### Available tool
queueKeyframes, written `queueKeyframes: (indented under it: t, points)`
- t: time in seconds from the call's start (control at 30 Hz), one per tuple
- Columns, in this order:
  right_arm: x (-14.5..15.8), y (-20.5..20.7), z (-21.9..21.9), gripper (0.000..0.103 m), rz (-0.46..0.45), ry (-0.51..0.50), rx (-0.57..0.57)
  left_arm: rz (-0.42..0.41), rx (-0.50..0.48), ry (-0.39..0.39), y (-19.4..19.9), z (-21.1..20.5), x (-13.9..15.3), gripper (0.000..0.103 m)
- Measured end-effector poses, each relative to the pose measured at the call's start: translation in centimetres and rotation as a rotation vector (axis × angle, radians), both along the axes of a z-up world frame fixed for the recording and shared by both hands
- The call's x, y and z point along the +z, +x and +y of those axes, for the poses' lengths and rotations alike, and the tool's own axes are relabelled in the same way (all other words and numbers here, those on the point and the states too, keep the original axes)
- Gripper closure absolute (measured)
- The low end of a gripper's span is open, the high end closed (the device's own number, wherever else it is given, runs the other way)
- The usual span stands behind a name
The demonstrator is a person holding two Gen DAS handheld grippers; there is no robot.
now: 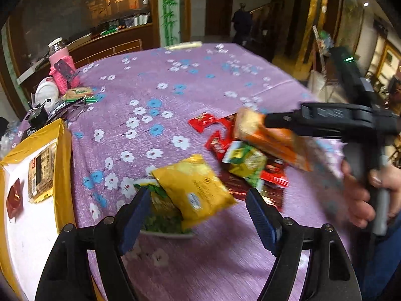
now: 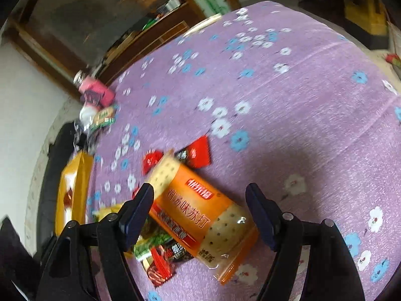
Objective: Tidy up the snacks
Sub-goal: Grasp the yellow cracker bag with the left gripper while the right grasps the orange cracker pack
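Observation:
A pile of snack packets lies on the purple flowered tablecloth (image 1: 195,80). A yellow packet (image 1: 195,188) sits between the fingers of my left gripper (image 1: 198,218), which is open and not closed on it; a green packet (image 1: 163,215) lies under it. My right gripper (image 2: 200,218) is open around an orange cracker packet (image 2: 200,213), which also shows in the left wrist view (image 1: 270,135) lifted and blurred. Red packets (image 1: 213,130) and a green-yellow packet (image 1: 245,160) lie behind. A yellow-rimmed box (image 1: 62,145) at the left holds a brown packet (image 1: 41,173) and a red packet (image 1: 13,198).
A pink-covered bottle (image 1: 62,67), a white lidded tub (image 1: 46,92), a green packet (image 1: 77,92) and dark clutter stand at the table's far left corner. The table edge runs along the back. Wooden counters and a doorway lie beyond.

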State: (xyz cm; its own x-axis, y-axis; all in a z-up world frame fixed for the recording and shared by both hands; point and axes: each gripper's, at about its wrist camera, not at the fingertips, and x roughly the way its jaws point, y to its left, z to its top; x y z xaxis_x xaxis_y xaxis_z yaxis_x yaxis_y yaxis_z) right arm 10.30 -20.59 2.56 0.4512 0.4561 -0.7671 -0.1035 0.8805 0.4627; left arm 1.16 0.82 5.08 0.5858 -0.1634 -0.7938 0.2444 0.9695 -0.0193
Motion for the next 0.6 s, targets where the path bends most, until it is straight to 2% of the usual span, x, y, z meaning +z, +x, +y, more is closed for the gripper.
queueKeyframes:
  t: [0.1,0.17,0.23,0.33,0.5,0.6]
  points:
    - [0.6,-0.7,2.1,0.028,-0.039,-0.096,0.062,0.032,0.007,0.001,1.5,-0.2,-1.0,0.022]
    - [0.5,-1.3,3.4,0.028,-0.063,-0.204,0.093,0.019,0.026,0.043,2.1,-0.6,-1.4,0.022]
    - [0.2,-1.7,4.0,0.028,-0.078,-0.261,0.110,0.012,0.042,0.073,2.6,-1.0,-1.9,0.023]
    - [-0.3,-1.6,4.1,0.029,-0.086,-0.313,0.104,-0.019,0.071,0.084,3.4,-1.0,-2.5,0.034]
    - [-0.5,-1.1,3.9,0.043,-0.102,-0.338,0.048,-0.070,0.054,0.056,3.3,-0.4,-2.6,0.041]
    - [-0.4,-0.8,4.2,0.045,-0.118,-0.359,0.027,-0.071,0.054,0.032,3.5,-0.1,-2.6,0.043]
